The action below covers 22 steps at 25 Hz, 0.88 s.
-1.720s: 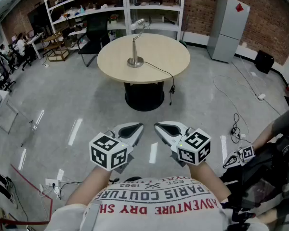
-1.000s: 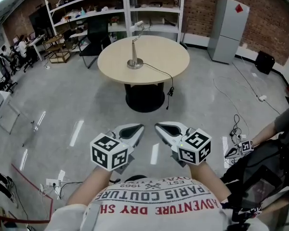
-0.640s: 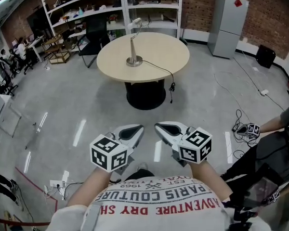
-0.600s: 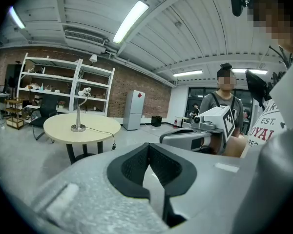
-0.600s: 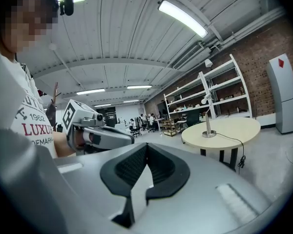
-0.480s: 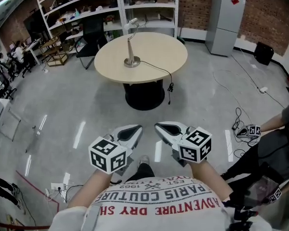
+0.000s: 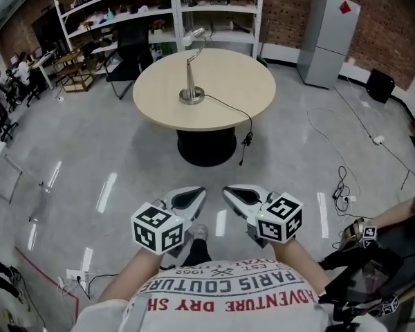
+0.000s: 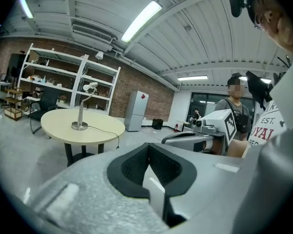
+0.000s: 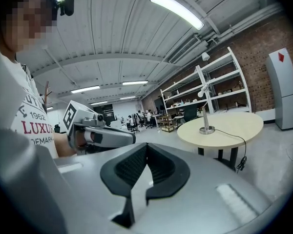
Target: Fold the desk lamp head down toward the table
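Note:
The desk lamp (image 7: 191, 68) stands upright on the round beige table (image 7: 228, 78) across the room, its round base (image 7: 191, 97) near the table's middle and its head (image 7: 192, 36) raised. It also shows in the left gripper view as the lamp (image 8: 80, 108) and in the right gripper view as the lamp (image 9: 205, 112). My left gripper (image 7: 194, 194) and right gripper (image 7: 231, 192) hang side by side at waist height, far short of the table. Both are shut with nothing between the jaws, which the left gripper (image 8: 147, 149) and right gripper (image 9: 146, 151) confirm close up.
The lamp's black cord (image 7: 243, 124) trails over the table's front right edge to the floor. White shelving (image 7: 159, 9) and a black chair (image 7: 133, 47) stand behind the table, a grey cabinet (image 7: 328, 40) at the right. Loose cables (image 7: 340, 182) lie on the floor; another person (image 7: 377, 254) stands at my right.
The table and lamp have grown slightly larger and come nearer in the head view. Both grippers sit a little lower in frame, still shut. A shoe now shows between them.

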{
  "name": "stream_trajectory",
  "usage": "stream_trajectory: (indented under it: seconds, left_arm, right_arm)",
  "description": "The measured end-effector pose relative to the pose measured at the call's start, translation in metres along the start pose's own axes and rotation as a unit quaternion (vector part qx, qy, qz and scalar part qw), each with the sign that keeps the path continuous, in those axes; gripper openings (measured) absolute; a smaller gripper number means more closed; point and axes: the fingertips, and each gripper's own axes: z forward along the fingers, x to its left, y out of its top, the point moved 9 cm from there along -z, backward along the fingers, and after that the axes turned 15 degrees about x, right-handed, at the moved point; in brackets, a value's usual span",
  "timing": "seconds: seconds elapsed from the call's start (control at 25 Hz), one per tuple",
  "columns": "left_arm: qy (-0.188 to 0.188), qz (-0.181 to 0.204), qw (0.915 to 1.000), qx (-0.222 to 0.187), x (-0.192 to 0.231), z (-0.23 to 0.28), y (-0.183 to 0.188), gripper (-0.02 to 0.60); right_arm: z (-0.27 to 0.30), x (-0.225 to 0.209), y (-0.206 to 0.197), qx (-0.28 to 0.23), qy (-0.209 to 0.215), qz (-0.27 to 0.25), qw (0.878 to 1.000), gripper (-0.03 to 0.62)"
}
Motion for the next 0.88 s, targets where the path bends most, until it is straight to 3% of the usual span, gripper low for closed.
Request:
stream_trajectory:
  seconds: [0.2, 0.6, 0.88]
  left_arm:
    - [-0.015, -0.020, 0.9995, 0.021, 0.057, 0.033, 0.014, 0.000]
    - [-0.026, -0.046, 0.9983, 0.022, 0.195, 0.073, 0.063, 0.000]
    - [0.036, -0.113, 0.9928, 0.014, 0.308, 0.085, 0.072, 0.000]
  right_arm:
    - [0.043, -0.045, 0.014, 0.011, -0.003, 0.027, 1.000, 0.006]
    - [0.148, -0.138, 0.073, 0.044, -0.007, 0.051, 0.998, 0.006]
    - [0.236, -0.189, 0.113, 0.066, 0.016, 0.051, 0.996, 0.006]
